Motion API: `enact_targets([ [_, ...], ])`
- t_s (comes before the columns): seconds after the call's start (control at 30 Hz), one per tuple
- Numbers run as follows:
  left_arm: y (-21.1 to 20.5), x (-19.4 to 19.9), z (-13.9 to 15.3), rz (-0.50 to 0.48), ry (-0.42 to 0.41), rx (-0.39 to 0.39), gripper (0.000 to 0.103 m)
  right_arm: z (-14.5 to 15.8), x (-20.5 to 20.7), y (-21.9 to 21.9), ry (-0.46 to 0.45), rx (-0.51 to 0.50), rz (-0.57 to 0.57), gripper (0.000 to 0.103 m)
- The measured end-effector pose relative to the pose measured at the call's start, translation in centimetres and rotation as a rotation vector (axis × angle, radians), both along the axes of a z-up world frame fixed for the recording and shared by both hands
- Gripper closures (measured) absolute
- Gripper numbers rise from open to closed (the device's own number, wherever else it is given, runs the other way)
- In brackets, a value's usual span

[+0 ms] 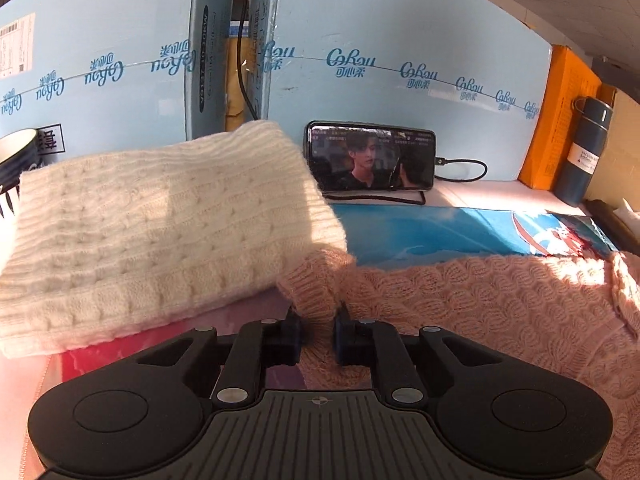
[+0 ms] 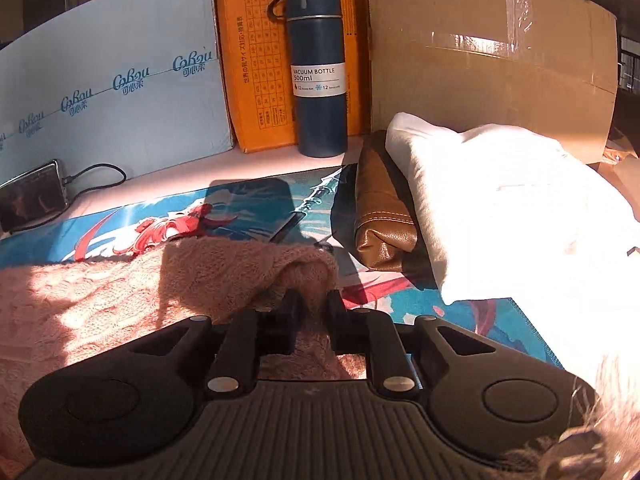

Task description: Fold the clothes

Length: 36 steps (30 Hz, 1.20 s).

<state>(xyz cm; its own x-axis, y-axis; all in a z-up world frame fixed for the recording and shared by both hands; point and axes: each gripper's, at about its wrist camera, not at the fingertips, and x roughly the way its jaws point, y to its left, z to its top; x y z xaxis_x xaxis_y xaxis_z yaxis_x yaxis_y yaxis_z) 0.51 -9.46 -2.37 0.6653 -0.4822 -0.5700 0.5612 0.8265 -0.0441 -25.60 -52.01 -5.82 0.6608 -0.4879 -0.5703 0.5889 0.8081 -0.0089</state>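
Note:
A pink knitted sweater [image 1: 480, 300] lies spread on a printed blue mat [image 1: 440, 232]. My left gripper [image 1: 318, 332] is shut on its ribbed cuff at the left end. In the right wrist view the sweater [image 2: 100, 292] stretches to the left, and my right gripper [image 2: 310, 308] is shut on a bunched end of it, lifted slightly off the mat [image 2: 248, 204]. A folded cream knit sweater [image 1: 152, 232] lies just left of the left gripper.
A phone [image 1: 372, 158] playing video leans on a pale blue box [image 1: 400, 40], with its cable to the right. A dark vacuum bottle [image 2: 318, 68], orange box [image 2: 256, 60] and cardboard box [image 2: 492, 48] stand behind. A brown leather pouch [image 2: 384, 212] and white folded cloth [image 2: 520, 208] lie right. A bowl [image 1: 16, 156] sits far left.

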Motion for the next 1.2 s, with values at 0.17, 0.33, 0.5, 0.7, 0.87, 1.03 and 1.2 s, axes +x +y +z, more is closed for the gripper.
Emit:
enact_targets([
  [0.17,-1.5,0.2,-0.2,-0.027,-0.026,0.097,0.082,-0.1,-0.1,-0.6,0.066,-0.089,-0.019,0.094],
  [0.33,0.0,-2.3,1.6,-0.001,-0.096,0.045,0.027,1.6,-2.4,-0.2,-0.044,-0.062,-0.038,0.058],
  [0.5,1.0,-5.6,3.4,-0.041,-0.160,-0.046,0.013,4.8,-6.9,3.6,-0.226,-0.036,0.081,0.041],
  [0.7,-4.3,-12.0,4.5,-0.500,-0.050,-0.259,0.013,6.3,-10.3,8.0,-0.395,0.035,0.200,0.030],
  [0.87,-11.1,-16.5,2.7,-0.754,0.019,-0.174,0.013,4.4,-12.9,9.7,-0.453,0.106,0.136,0.030],
  [1.03,-15.0,-18.4,0.4,-0.801,0.027,-0.026,0.014,2.5,-15.0,9.7,-0.477,0.201,0.081,0.029],
  [1.2,-15.0,-19.5,0.1,-0.857,-0.019,-0.001,0.084,1.3,-16.1,9.4,-0.463,0.227,0.056,0.029],
])
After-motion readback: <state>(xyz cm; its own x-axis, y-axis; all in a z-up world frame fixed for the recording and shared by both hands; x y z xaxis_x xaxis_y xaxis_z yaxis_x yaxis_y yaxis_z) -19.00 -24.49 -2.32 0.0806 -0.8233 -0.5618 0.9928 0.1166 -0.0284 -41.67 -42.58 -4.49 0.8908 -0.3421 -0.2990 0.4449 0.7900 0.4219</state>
